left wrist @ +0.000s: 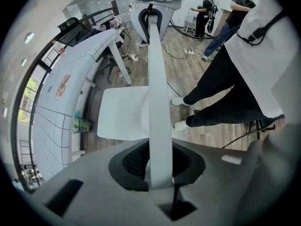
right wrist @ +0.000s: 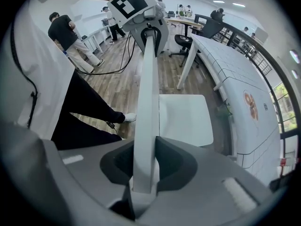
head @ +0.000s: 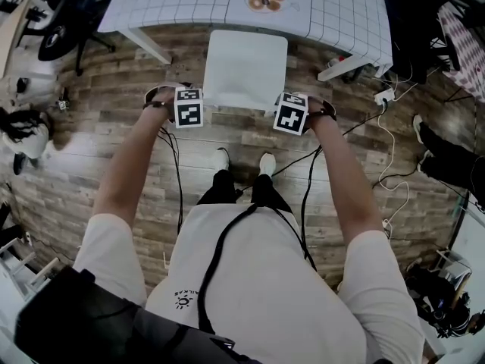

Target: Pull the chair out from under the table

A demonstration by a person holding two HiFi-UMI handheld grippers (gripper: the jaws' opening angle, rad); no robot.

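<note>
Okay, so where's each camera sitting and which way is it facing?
Head view: on the person's head, facing steeply down at the white moulded chair by the white grid-lined table; forearms, torso, shoes show.
Left gripper view: on the left gripper, looking along the clamped backrest toward the right gripper; legs show.
Right gripper view: the reverse; legs show.
Shared: chair seat, table.

1. Got the right gripper (right wrist: 145, 172) clamped onto the white chair backrest (right wrist: 146, 102), pads snug on both faces, slab seen edge-on.
2. At the backrest's far end: left gripper (right wrist: 149, 32) straddling it too, marker cube (right wrist: 129, 3) showing.
3. Right of the backrest: white seat (right wrist: 186, 119), then a table leg (right wrist: 188, 65) and the grid-patterned table (right wrist: 235, 74) with a round print (right wrist: 251, 105).
4. Left of the backrest: black trouser leg (right wrist: 80, 107), white shoe (right wrist: 130, 117), wooden floor (right wrist: 117, 86), black cable (right wrist: 123, 55).
5. Far off to the backrest's left: person in a dark shirt (right wrist: 63, 32), standing.
</note>
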